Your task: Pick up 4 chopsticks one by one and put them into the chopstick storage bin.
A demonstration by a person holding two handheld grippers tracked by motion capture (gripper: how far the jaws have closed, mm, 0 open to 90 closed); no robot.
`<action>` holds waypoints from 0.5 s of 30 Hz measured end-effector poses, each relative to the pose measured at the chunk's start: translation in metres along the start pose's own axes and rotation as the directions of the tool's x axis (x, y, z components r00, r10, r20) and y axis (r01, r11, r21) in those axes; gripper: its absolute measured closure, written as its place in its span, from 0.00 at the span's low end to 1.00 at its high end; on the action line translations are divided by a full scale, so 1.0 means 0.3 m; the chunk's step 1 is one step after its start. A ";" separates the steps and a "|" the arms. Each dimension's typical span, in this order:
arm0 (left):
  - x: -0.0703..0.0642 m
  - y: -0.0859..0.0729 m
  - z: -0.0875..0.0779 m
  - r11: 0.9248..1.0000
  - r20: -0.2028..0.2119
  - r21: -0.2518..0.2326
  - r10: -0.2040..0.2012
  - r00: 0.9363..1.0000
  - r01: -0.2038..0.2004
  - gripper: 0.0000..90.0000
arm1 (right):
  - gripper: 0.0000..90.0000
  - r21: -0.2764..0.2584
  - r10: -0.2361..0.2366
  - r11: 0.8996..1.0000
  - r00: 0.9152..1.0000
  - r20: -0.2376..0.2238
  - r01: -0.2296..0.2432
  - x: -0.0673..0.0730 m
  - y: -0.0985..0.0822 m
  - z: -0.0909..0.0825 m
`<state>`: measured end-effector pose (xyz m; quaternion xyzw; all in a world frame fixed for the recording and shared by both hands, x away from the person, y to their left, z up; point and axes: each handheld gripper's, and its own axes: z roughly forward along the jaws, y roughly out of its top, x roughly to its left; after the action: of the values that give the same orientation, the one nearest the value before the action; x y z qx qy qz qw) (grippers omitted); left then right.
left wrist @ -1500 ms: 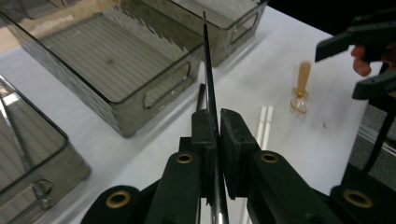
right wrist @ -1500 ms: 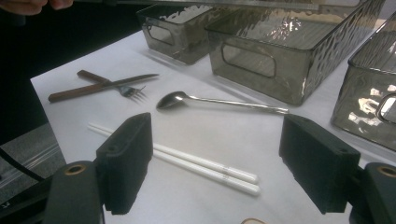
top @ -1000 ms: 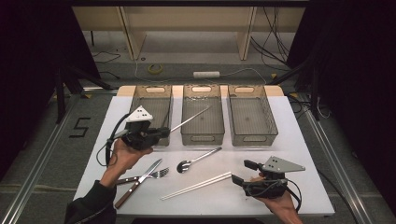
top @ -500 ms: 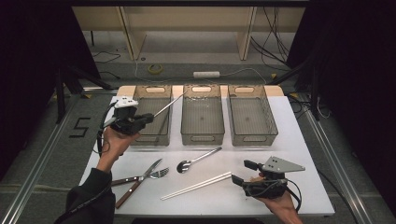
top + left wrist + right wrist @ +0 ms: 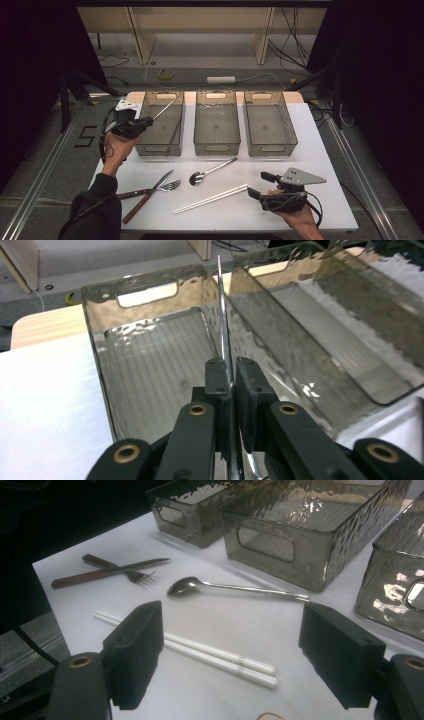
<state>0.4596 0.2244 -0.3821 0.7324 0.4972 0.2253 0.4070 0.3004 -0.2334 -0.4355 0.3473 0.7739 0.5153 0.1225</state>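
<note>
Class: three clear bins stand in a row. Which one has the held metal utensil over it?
The leftmost bin; the left tongs hold the utensil above it.

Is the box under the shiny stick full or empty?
Empty. The left bin shows only its bare ribbed floor in the left gripper view; the metal rod, clamped in the left gripper, hangs above it.

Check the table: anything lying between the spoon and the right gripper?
Yes: the pair of white chopsticks lies on the table between the spoon and the open right gripper. The right gripper view shows the chopsticks between its jaws, the spoon beyond.
</note>
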 end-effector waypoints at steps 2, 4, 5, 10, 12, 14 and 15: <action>0.004 -0.007 0.013 1.000 -0.006 0.011 0.000 1.000 0.000 0.94 | 0.30 -0.001 0.002 1.000 1.000 0.000 -0.002 0.000 0.000 0.000; 0.007 -0.013 0.025 1.000 -0.013 0.020 -0.003 1.000 0.003 0.94 | 0.30 -0.002 0.002 1.000 1.000 0.001 -0.002 -0.001 0.000 -0.001; 0.008 -0.015 0.030 1.000 -0.018 0.022 -0.001 1.000 0.002 0.94 | 0.30 -0.001 0.002 1.000 1.000 0.000 -0.002 -0.001 0.000 -0.001; 0.013 -0.018 0.047 0.999 -0.038 0.032 0.005 0.999 -0.004 0.94 | 0.30 0.000 -0.001 1.000 1.000 -0.003 0.001 0.000 -0.001 -0.001; 0.014 -0.017 0.055 0.999 -0.043 0.040 0.002 0.999 -0.001 0.94 | 0.30 -0.001 -0.001 1.000 1.000 -0.002 0.001 0.000 -0.001 -0.002; 0.013 -0.019 0.065 0.999 -0.045 0.047 0.003 0.999 -0.001 0.93 | 0.30 -0.001 0.003 1.000 1.000 0.000 -0.003 -0.001 -0.001 -0.003; 0.011 -0.020 0.070 0.999 -0.048 0.051 0.006 0.999 -0.003 0.93 | 0.30 -0.001 0.001 1.000 1.000 0.000 -0.001 -0.002 -0.001 -0.002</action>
<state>0.4731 0.2207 -0.3993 0.7379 0.5109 0.2312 0.3756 0.3003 -0.2343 -0.4355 0.3476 0.7733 0.5159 0.1224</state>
